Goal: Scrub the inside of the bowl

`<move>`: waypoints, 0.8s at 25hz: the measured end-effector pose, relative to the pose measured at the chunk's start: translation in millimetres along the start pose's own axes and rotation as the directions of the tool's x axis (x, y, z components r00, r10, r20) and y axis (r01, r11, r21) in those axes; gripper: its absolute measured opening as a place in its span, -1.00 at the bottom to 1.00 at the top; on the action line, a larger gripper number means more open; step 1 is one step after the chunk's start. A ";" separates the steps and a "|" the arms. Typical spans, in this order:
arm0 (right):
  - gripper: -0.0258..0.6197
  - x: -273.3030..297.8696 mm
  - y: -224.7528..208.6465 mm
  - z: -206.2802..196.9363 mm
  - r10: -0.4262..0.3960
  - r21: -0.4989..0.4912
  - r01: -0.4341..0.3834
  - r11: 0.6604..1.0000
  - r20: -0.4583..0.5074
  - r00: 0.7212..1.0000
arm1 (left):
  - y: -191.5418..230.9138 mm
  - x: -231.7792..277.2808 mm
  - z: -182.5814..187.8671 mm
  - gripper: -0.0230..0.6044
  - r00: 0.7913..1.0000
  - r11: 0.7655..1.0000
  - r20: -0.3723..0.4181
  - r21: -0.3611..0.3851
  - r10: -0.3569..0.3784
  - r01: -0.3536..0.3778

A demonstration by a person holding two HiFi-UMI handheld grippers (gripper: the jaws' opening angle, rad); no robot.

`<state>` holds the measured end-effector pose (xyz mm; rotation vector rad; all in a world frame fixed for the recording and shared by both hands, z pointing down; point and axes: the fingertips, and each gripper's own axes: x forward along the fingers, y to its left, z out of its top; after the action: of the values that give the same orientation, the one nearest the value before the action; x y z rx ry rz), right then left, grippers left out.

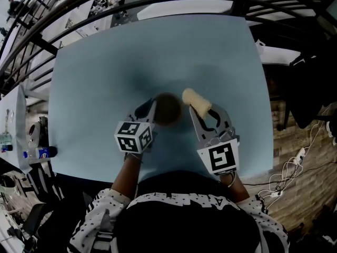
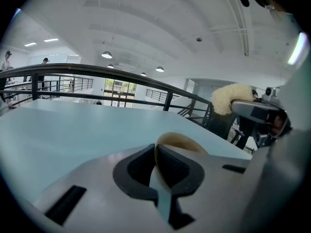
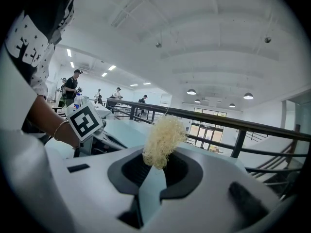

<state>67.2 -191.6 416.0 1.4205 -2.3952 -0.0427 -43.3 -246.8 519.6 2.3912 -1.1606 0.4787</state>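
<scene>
A small dark bowl [image 1: 168, 108] sits on the light blue table [image 1: 105, 88], just ahead of the person. My left gripper [image 1: 153, 109] is shut on the bowl's near left rim; in the left gripper view the thin beige rim [image 2: 178, 141] is pinched between the pads. My right gripper [image 1: 203, 111] is shut on a pale yellow fibrous scrubber [image 1: 195, 100]. The scrubber sticks out ahead of the jaws, just right of the bowl and outside it. The right gripper view shows the scrubber [image 3: 163, 139] standing up from the shut jaws, with the left gripper's marker cube [image 3: 85, 121] off to the left.
A black railing [image 1: 158, 1] curves round the table's far side. A lower shelf at the left carries a bottle [image 1: 41, 153]. Cables and a power strip [image 1: 299, 156] lie on the wooden floor at the right. The table's near edge is close to the person's body.
</scene>
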 end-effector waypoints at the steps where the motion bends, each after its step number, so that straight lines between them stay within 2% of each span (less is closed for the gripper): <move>1: -0.74 0.2 -0.1 -0.1 0.000 -0.005 0.000 1.000 -0.001 1.000 | 0.1 0.9 -1.6 -0.85 1.000 1.000 -0.005 0.000 0.000 0.000; 4: -0.74 0.0 -0.6 -1.3 -0.004 -0.026 0.004 1.000 -0.004 1.000 | 0.1 2.9 -7.6 -0.85 1.000 1.000 -0.020 -0.001 0.000 0.000; 20: -0.74 1.5 -1.6 -1.7 0.002 -0.001 -0.002 1.000 -0.010 1.000 | 9.7 9.4 -26.4 -0.85 0.997 0.999 -0.071 -0.042 0.006 -0.009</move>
<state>68.5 -193.5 417.7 1.4146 -2.3890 -0.0360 -48.5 -244.5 548.7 2.3159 -1.1373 0.5315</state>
